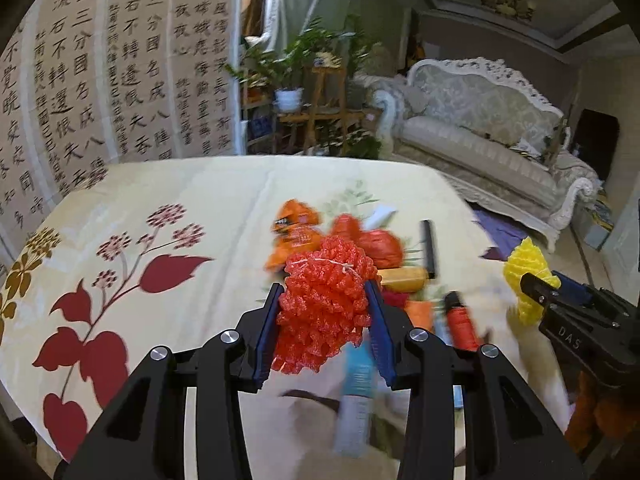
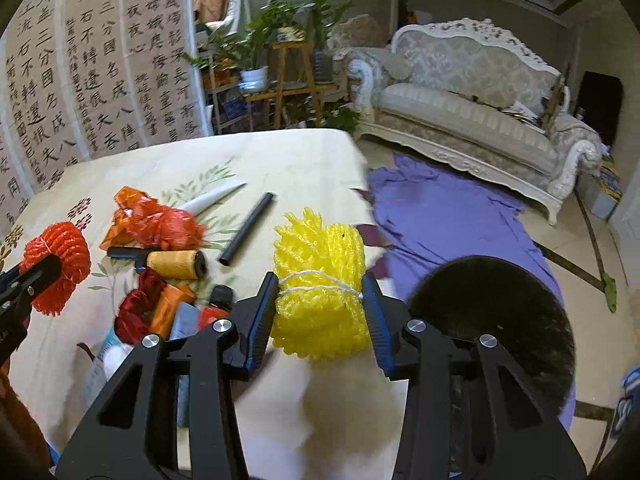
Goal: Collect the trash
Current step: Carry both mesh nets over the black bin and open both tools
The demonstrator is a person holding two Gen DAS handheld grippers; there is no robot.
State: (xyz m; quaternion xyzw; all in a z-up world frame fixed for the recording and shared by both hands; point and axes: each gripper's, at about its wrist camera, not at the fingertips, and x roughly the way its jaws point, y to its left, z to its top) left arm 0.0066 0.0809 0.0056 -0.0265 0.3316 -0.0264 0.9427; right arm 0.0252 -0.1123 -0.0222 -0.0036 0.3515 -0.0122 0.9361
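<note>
A bundle of red foam netting is clamped between the blue pads of the left gripper. It is a crinkled, bright orange-red roll of mesh, tied round its middle with thin white string, and it is held above the floral tablecloth just in front of the litter pile. Its long axis runs roughly up and down in the left wrist view, from the upper end beyond the fingertips to a lower end hanging between the fingers; the string crosses that axis.

A bundle of yellow foam netting is gripped likewise by the right gripper, both pads pressing on its sides. It is a ribbed, bright yellow roll, also bound with white string at mid-height. Its long axis is seen as near upright, tilted slightly to the left at the top, and it is held over the table's right edge, beside a purple cloth on the floor.

Between the two bundles, on the cloth, a crumpled red plastic bag, a yellow thread spool and a black tube are seen lying near each other.
</note>
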